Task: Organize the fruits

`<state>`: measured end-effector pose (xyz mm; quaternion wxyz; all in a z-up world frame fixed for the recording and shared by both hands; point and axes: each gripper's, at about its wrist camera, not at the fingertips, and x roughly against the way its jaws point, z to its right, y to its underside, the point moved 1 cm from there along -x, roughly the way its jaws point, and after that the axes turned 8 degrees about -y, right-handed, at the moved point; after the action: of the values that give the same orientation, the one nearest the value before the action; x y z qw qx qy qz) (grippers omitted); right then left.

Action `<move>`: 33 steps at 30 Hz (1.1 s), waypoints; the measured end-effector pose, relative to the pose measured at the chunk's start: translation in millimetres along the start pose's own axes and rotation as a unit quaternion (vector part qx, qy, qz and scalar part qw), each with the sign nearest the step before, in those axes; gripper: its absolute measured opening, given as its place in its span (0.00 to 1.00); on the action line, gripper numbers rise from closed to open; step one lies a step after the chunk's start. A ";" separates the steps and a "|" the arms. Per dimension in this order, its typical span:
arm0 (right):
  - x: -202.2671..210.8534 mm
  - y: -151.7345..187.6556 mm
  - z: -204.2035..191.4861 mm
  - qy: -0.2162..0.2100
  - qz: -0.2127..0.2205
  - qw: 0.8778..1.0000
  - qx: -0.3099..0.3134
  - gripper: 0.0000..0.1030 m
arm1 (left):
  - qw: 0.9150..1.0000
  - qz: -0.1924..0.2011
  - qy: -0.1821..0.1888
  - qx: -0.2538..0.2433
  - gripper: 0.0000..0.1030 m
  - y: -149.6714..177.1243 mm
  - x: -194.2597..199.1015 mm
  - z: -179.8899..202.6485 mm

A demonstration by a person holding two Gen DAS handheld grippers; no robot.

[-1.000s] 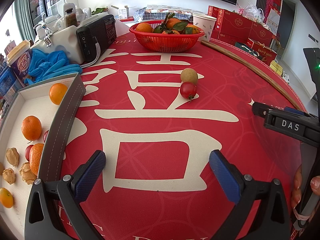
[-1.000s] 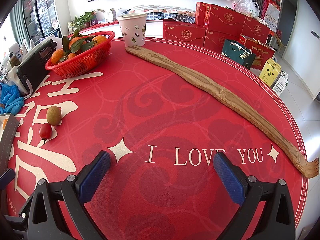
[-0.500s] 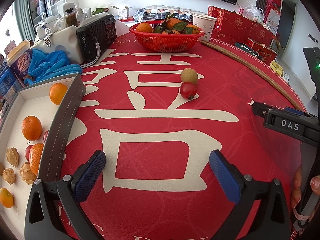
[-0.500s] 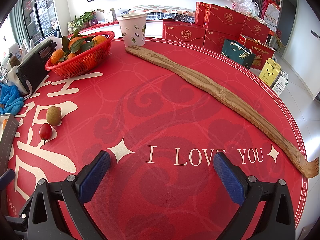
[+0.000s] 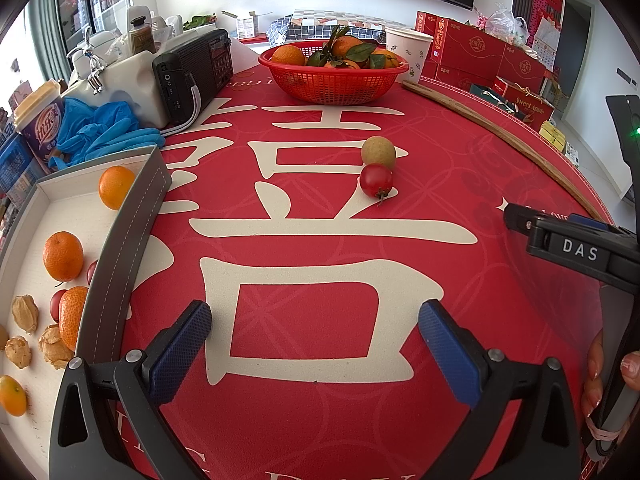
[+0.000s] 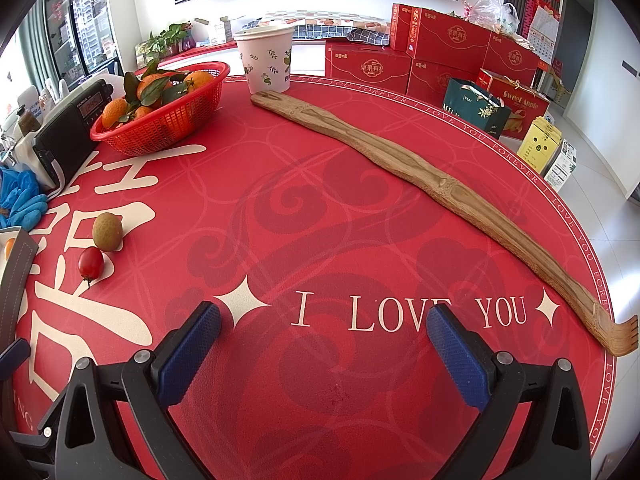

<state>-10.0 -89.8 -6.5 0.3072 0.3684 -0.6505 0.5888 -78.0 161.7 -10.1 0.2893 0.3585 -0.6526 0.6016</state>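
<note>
Red tablecloth point(image 5: 320, 240): flat, offering no stop to rolling. White tray point(image 5: 24, 240), left edge: oranges and husked fruits are held, its grey wall raised. Left gripper point(image 5: 316, 344) and right gripper point(image 6: 324, 340): jaws spread wide, nothing gripped. Brownish round fruit point(image 5: 378, 152), possibly a kiwi, is seen touching the cherry tomato point(image 5: 376, 180) mid-table; a careless pinch risks the neighbour being rolled away.

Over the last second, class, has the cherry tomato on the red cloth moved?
No. The cherry tomato still touches the kiwi, on the same cream stroke of the tablecloth.
</note>
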 end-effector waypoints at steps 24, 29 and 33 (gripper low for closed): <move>0.5 -1.1 0.2 -0.002 0.001 1.000 0.002 1.00 | 1.000 0.001 0.007 -0.003 1.00 0.4 0.2 -0.4; 0.3 -1.3 -0.6 -0.003 0.000 1.000 0.003 1.00 | 1.000 0.004 0.011 0.003 0.99 2.0 5.0 -13.0; 2.4 -8.0 -14.7 -0.079 -0.004 0.997 0.006 1.00 | 0.999 0.016 0.016 0.023 0.98 -1.8 12.7 -25.8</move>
<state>-5.0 -75.8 1.6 0.2549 0.4185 -0.6679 0.5602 -85.2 185.7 4.0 0.2817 0.3451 -0.6399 0.6262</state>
